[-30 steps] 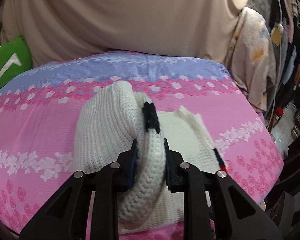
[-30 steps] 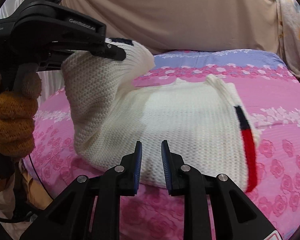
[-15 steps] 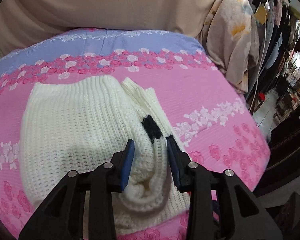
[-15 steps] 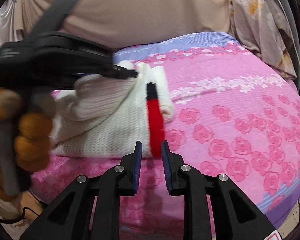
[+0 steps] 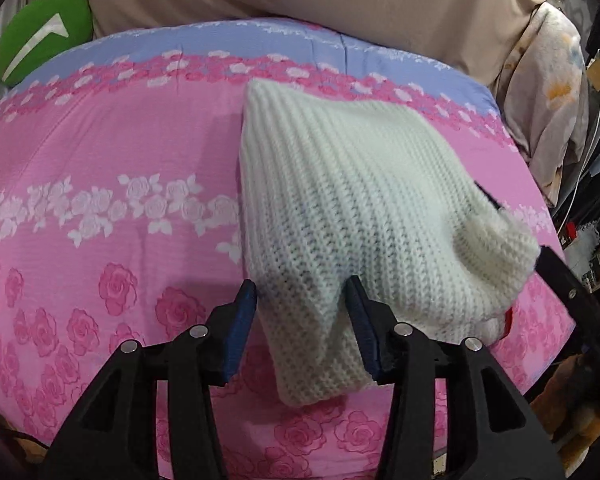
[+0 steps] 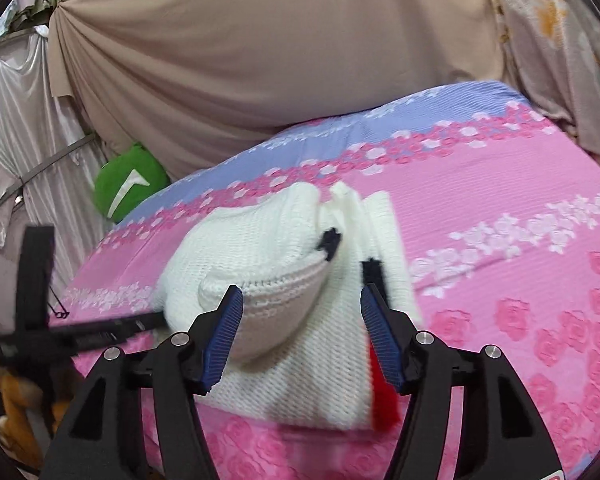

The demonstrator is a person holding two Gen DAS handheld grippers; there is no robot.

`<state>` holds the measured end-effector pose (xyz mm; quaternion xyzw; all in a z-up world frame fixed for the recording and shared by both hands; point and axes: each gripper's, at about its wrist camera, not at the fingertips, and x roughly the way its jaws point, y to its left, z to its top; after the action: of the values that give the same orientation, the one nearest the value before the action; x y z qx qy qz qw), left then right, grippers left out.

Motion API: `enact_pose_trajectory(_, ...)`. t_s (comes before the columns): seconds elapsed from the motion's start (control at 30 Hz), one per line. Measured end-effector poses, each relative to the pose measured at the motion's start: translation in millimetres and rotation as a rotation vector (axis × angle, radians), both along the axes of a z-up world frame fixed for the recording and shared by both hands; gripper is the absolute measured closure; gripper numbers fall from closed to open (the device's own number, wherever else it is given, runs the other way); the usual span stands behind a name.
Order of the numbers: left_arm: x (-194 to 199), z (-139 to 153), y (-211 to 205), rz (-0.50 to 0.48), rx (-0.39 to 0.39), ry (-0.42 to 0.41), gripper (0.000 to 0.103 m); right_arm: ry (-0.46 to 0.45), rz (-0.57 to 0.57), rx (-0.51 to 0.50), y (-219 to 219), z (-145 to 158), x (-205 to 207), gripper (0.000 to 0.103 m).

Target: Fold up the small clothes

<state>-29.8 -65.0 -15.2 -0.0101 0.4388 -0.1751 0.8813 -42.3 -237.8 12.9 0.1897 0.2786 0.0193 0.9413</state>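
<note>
A white knit sweater (image 5: 352, 200) lies folded on the pink rose-print bed sheet (image 5: 100, 152). Its near corner sits between the jaws of my left gripper (image 5: 302, 304), which are opening; the blue pads stand beside the knit without squeezing it. In the right wrist view the sweater (image 6: 260, 240) shows a black mark and a red hem stripe (image 6: 382, 396). My right gripper (image 6: 302, 300) hovers just over a rolled fold of the knit, its jaws opening wide with nothing pinched. The left gripper (image 6: 100, 328) appears blurred at the sweater's left edge.
A green cushion (image 5: 40, 44) rests at the bed's far left corner against a beige drape (image 6: 260, 60). Floral cloth (image 5: 548, 92) hangs at the right. The bed's near edge runs just below both grippers. A hand in an orange-brown glove (image 6: 12, 396) holds the left gripper.
The left gripper came down and laid the raised sweater fold flat on the bed, its jaws widening off the knit. The right gripper's jaws went from nearly shut to wide and now stand at the sweater.
</note>
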Motion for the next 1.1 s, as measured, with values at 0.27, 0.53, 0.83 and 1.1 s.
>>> enact_pose_trajectory(0.27,9.4,-11.7,-4.9,-0.013,0.058,-0.032,0.046,0.009,0.054,0.038,19.6,4.6,11.2,0.037)
enact_pose_trajectory(0.53,8.1,-9.3,-3.6,-0.014,0.049,-0.038,0.047,0.057,0.053,-0.051,40.2,-13.2,31.3,0.032)
enact_pose_trajectory(0.83,-7.2,22.2,-7.0,-0.056,-0.007,-0.082,0.049,-0.188,-0.028,0.040,-4.2,15.1,-32.6,0.085)
enact_pose_trajectory(1.1,2.8,7.9,-33.1,-0.097,0.026,-0.056,0.050,0.069,-0.123,0.070,-39.5,-38.8,-47.0,0.070)
